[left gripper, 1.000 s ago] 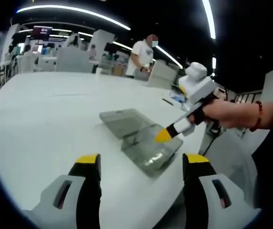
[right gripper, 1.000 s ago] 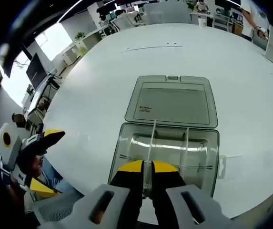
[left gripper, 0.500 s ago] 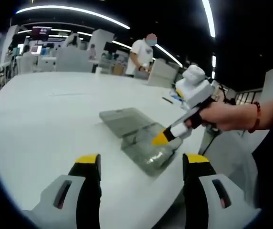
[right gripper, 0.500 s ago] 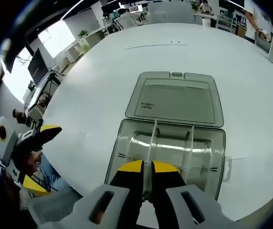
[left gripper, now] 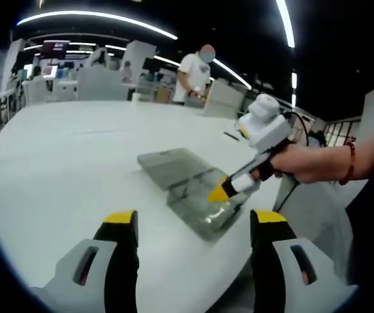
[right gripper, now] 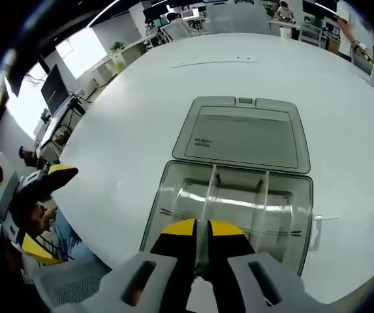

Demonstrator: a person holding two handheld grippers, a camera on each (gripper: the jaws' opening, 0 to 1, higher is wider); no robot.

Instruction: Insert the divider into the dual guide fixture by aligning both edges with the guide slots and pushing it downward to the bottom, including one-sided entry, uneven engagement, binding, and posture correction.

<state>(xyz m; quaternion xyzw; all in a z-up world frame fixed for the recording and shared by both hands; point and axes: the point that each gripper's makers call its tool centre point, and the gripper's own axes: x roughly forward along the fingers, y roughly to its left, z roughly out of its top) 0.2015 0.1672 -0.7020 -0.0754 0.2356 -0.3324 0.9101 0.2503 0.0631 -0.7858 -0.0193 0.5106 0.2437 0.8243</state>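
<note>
- We see a clear plastic box [right gripper: 229, 208] lying open on a white table [right gripper: 141, 111], near the table's edge closest to the person, with its grey lid [right gripper: 242, 135] folded flat behind it toward the table's middle.
- In the right gripper view, the right gripper [right gripper: 202, 228] has its yellow-tipped jaws pressed together at the box's near wall, clenched on the near end of a thin clear divider [right gripper: 207, 190].
- The divider stands on edge inside the box and runs from the near wall to the far wall, left of the box's middle.
- A second upright partition [right gripper: 261, 195] stands to its right, also running from near wall to far wall.
- In the left gripper view, the left gripper [left gripper: 194, 225] hangs above the table's near edge with its jaws spread wide and nothing between them, well apart from the box [left gripper: 203, 207].
- The same view shows the right gripper [left gripper: 220, 192] from the side, held in a hand [left gripper: 297, 163], its yellow tip down at the box's rim.
- A person [left gripper: 193, 75] stands past the table's far edge.
</note>
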